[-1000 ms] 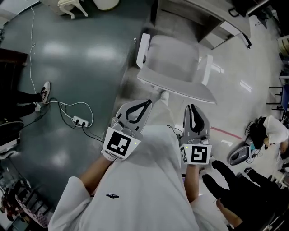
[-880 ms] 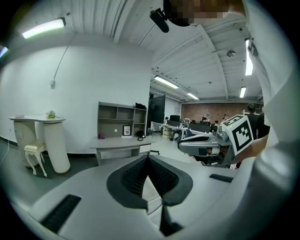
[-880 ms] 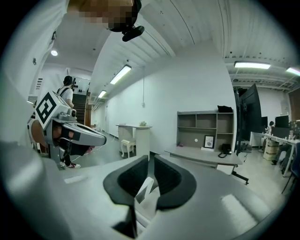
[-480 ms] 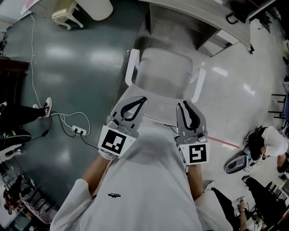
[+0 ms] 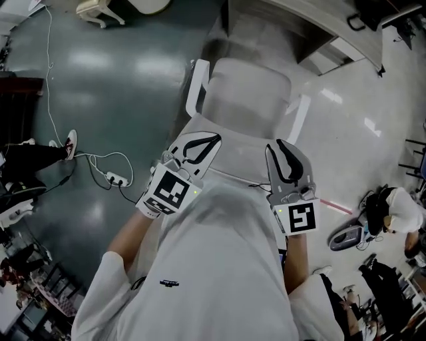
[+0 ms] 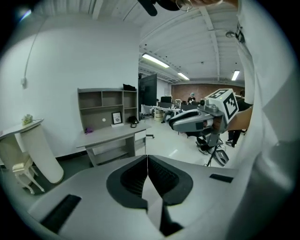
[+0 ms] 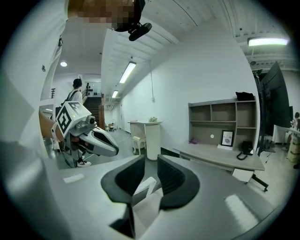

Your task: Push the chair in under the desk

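Power strip (image 5: 114, 178) and its cable lie on the dark floor at left, with somebody's shoe (image 5: 68, 140) near it. The chair (image 5: 245, 90) is upper middle, just below the counter (image 5: 326, 13) at the top right. Its back edge sits right at both gripper tips, though I can't tell if they touch. The left gripper (image 5: 214, 138) is closed tight and empty. The right gripper (image 5: 277, 144) has just been opening and stands partway apart, holding nothing. Both forearms reach up-frame side by side.

Left gripper (image 5: 217, 138) fingers closed; right gripper (image 5: 280, 143) fingers just opening, empty; both forward.
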The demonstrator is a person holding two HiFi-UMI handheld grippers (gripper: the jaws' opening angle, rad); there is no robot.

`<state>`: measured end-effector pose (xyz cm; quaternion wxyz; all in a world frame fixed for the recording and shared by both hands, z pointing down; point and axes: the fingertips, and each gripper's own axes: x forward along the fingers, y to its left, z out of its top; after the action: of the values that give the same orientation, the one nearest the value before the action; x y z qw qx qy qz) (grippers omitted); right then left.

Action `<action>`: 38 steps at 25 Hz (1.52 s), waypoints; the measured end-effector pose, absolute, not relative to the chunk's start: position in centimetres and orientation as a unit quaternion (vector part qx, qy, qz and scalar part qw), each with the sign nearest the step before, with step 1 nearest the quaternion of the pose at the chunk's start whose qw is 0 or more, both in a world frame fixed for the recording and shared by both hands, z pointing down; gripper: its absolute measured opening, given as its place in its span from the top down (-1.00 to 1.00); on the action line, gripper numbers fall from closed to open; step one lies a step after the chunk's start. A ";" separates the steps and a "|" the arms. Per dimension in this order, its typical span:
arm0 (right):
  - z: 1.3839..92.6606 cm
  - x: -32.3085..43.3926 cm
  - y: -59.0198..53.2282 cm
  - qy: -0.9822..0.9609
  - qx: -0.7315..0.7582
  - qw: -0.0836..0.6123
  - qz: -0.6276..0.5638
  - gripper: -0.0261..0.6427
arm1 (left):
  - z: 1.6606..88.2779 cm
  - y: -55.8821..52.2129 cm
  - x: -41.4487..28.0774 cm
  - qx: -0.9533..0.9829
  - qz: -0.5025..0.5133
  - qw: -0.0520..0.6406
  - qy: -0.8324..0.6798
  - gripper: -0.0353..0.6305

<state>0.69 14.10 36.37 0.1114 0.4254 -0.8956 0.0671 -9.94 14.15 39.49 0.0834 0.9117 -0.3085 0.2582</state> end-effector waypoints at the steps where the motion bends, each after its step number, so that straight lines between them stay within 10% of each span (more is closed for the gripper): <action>1: 36.7 0.8 14.3 -0.895 0.424 0.120 0.068 0.68 | 40.2 14.4 -9.8 0.912 0.264 0.091 -0.299 0.87; 22: 50.4 5.6 24.9 -0.905 0.211 0.345 0.135 0.44 | 48.7 20.1 -8.0 0.917 0.382 0.106 -0.039 0.52; 38: 53.9 1.1 28.2 -0.919 0.095 0.371 0.096 0.39 | 54.8 26.2 -8.5 0.884 0.452 0.084 0.082 0.23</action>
<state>1.06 28.23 53.93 0.3714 0.0952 -0.9186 0.0957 -8.54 26.23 54.76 0.0835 0.8845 0.0818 0.4517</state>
